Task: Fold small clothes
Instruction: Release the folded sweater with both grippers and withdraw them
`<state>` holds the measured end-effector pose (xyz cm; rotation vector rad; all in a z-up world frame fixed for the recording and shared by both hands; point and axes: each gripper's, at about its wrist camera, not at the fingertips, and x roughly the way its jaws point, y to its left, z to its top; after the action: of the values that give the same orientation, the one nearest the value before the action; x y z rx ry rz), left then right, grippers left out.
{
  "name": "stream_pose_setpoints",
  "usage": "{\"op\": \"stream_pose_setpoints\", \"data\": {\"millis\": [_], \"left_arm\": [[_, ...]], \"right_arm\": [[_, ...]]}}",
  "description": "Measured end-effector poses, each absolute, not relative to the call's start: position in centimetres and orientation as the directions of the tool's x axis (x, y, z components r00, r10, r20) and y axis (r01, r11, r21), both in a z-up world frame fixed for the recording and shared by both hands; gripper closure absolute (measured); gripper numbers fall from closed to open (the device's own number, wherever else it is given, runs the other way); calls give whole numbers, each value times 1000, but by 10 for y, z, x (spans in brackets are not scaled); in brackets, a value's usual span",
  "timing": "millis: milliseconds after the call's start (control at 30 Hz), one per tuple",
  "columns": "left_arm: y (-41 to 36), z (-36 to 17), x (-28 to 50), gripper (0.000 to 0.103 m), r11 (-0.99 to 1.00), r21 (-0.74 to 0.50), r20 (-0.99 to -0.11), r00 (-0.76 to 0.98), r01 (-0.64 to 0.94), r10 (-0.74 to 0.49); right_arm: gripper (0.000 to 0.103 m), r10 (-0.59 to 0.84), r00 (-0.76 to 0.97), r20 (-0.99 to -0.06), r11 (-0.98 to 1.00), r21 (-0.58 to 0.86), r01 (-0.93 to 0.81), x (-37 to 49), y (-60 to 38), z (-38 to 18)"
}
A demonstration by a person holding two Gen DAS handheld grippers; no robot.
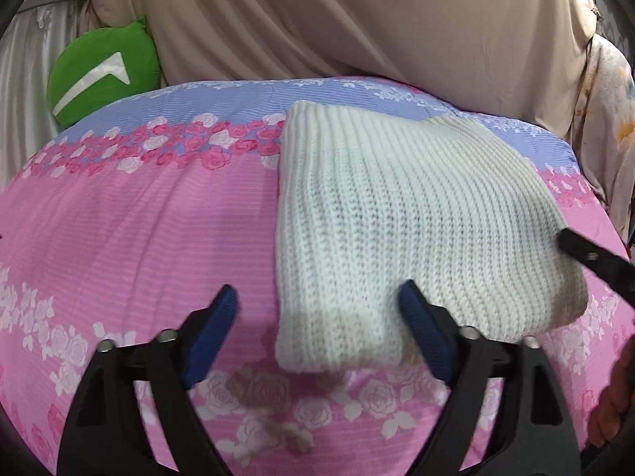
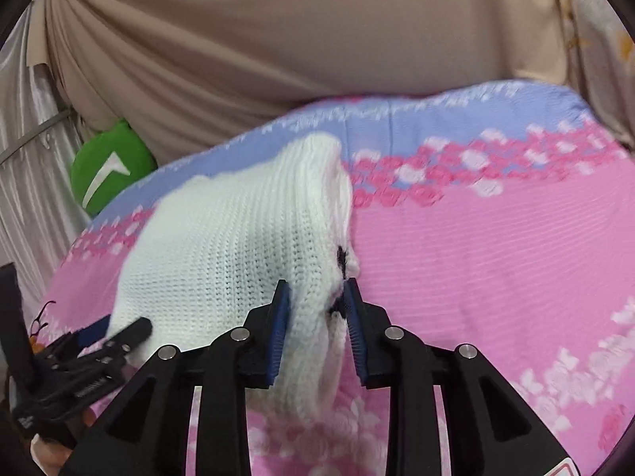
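Right claw [image 2: 315, 301] pinching white knit [image 2: 222, 246] at its 3 o'clock edge; left claw [image 1: 317, 309] wide open, empty, straddling the near corner. Close it before lifting.

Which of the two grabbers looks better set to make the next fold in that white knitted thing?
Probably the right gripper: its blue pads already pinch the white knit garment at its edge. The left gripper stands wide open over the near corner, gripping nothing.

1. I see the white knit garment [image 1: 381, 214]: chunky ribbed yarn, matt.
2. The floral bedsheet [image 1: 139, 218] looks like finely ribbed cloth.
3. My left gripper [image 1: 317, 317]: matt black plastic, textured blue pads [image 1: 222, 317], probably rubber.
4. The beige drape [image 1: 337, 20] is smooth cloth.
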<state>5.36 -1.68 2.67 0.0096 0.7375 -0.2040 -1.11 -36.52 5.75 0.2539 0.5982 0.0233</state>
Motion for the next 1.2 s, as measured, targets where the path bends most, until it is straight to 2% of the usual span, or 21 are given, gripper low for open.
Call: {"op": "stream_pose_setpoints", "data": {"millis": [133, 300, 400, 567, 1000, 1200], "left_arm": [[-16, 21, 30, 6, 984, -34, -662, 734, 173, -152], [-23, 10, 15, 6, 992, 7, -724, 685, 124, -81], [-25, 7, 14, 6, 995, 31, -734, 677, 96, -42], [-26, 4, 17, 6, 996, 36, -751, 660, 82, -27], [-32, 11, 8, 6, 993, 33, -717, 695, 111, -54], [-43, 12, 6, 6, 989, 87, -706, 708, 120, -24]], "right_arm": [[59, 85, 799, -595, 982, 184, 32, -43, -344, 44], [55, 66, 721, -690, 985, 159, 62, -54, -333, 8], [50, 26, 739, -673, 982, 154, 106, -59, -336, 10], [50, -24, 722, -691, 985, 107, 135, -58, -331, 7], [48, -62, 714, -697, 991, 40, 125, -56, -315, 6], [48, -61, 719, -692, 993, 33, 116, -54, -307, 7]]}}
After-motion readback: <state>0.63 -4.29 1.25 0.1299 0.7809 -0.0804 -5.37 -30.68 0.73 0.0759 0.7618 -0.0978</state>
